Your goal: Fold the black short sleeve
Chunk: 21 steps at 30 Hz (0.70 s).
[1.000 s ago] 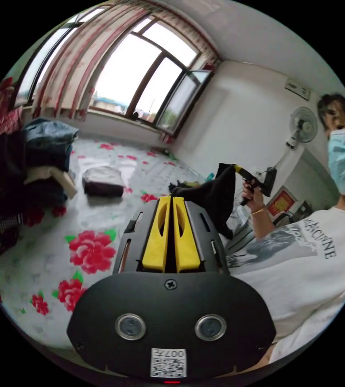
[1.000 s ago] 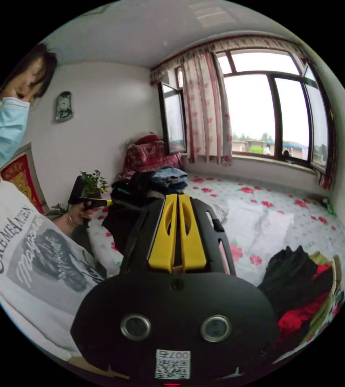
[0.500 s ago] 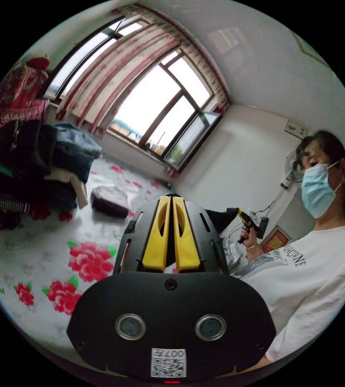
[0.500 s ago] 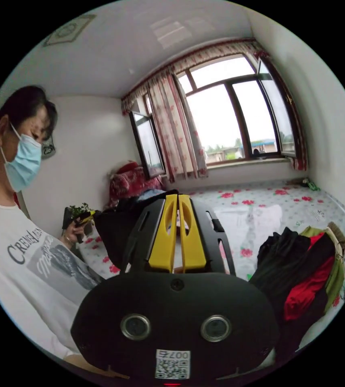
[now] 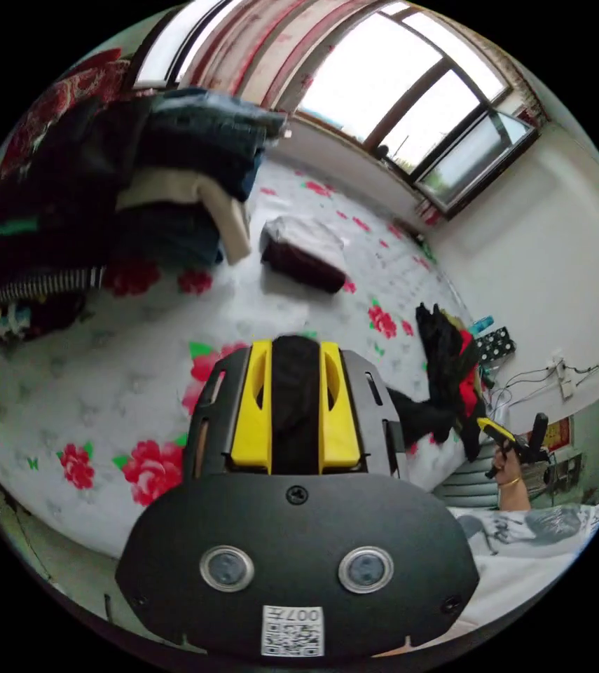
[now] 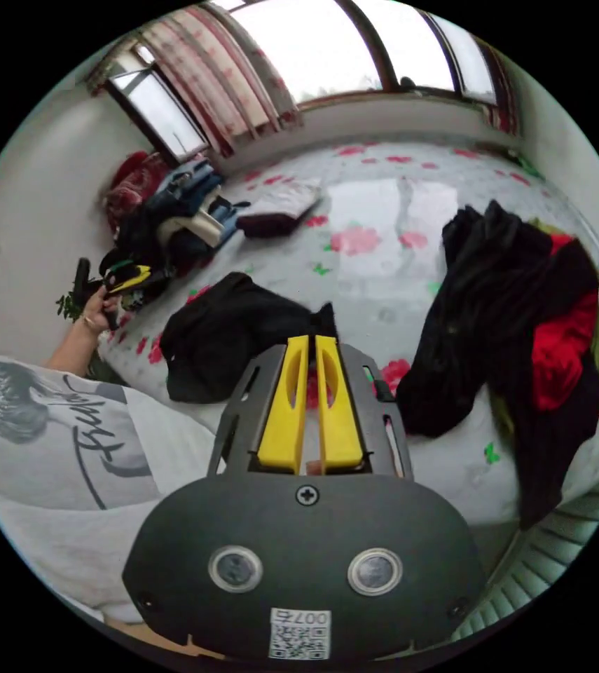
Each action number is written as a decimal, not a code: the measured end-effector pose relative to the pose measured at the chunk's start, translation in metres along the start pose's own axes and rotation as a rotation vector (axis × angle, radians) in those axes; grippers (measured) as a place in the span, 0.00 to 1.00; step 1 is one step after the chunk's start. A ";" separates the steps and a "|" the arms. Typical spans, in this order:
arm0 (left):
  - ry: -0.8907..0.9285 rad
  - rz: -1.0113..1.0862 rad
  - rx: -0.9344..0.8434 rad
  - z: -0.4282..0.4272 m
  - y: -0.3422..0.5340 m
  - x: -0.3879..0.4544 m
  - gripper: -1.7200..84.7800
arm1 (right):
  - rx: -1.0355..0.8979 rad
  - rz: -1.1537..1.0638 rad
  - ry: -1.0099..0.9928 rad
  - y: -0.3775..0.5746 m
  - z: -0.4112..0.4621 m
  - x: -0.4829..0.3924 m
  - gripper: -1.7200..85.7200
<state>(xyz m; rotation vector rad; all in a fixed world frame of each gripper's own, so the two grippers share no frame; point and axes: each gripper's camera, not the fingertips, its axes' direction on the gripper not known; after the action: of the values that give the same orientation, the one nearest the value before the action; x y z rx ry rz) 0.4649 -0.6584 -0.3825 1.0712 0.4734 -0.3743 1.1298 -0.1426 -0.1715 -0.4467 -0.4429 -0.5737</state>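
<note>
The black short sleeve (image 6: 236,336) lies crumpled on the flowered bed (image 6: 383,280), near its front edge. One corner of it rises to the tips of my right gripper (image 6: 307,339), whose yellow jaws are shut on that corner. In the left gripper view, a thick fold of the black short sleeve (image 5: 295,399) fills the gap of my left gripper (image 5: 297,343) and touches both jaws, which stand slightly apart. More black cloth trails right toward the right gripper (image 5: 488,425), which a hand holds. The left gripper (image 6: 134,275) is also held at the far left.
A heap of black and red clothes (image 6: 516,329) hangs over the bed's right end. A stack of folded clothes (image 5: 138,203) and a small folded item (image 5: 303,252) sit further back, under the window. The person's white T-shirt (image 6: 54,434) is close on the left.
Both cameras have tipped down from the room to the bed. The black garment, held up between the grippers before, now lies on the bed. The left jaws stand wider, with more cloth between them.
</note>
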 end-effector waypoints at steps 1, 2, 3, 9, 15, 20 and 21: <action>-0.021 -0.003 -0.068 0.025 0.025 0.001 0.12 | -0.028 0.036 -0.012 0.006 0.012 0.007 0.04; -0.031 -0.003 -0.098 0.036 0.039 0.001 0.13 | -0.050 0.069 -0.026 0.008 0.020 0.013 0.05; -0.050 -0.004 -0.149 0.055 0.065 0.002 0.13 | -0.060 0.082 -0.035 0.008 0.023 0.016 0.05; -0.081 -0.115 -0.243 0.095 0.152 0.000 0.15 | -0.131 0.076 0.004 -0.033 0.058 0.035 0.08; -0.176 -0.090 -0.361 0.144 0.155 0.021 0.16 | -0.255 0.074 0.050 -0.081 0.122 0.060 0.08; -0.252 -0.032 -0.364 0.138 0.140 0.039 0.03 | -0.280 0.078 0.023 -0.088 0.132 0.061 0.03; -0.198 -0.054 -0.317 0.119 0.136 0.037 0.02 | -0.252 0.071 0.006 -0.089 0.123 0.060 0.02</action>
<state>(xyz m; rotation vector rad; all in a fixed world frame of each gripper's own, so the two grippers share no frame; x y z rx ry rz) 0.5876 -0.7093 -0.2547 0.7077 0.3701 -0.4326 1.0880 -0.1714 -0.0158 -0.6987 -0.3491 -0.5641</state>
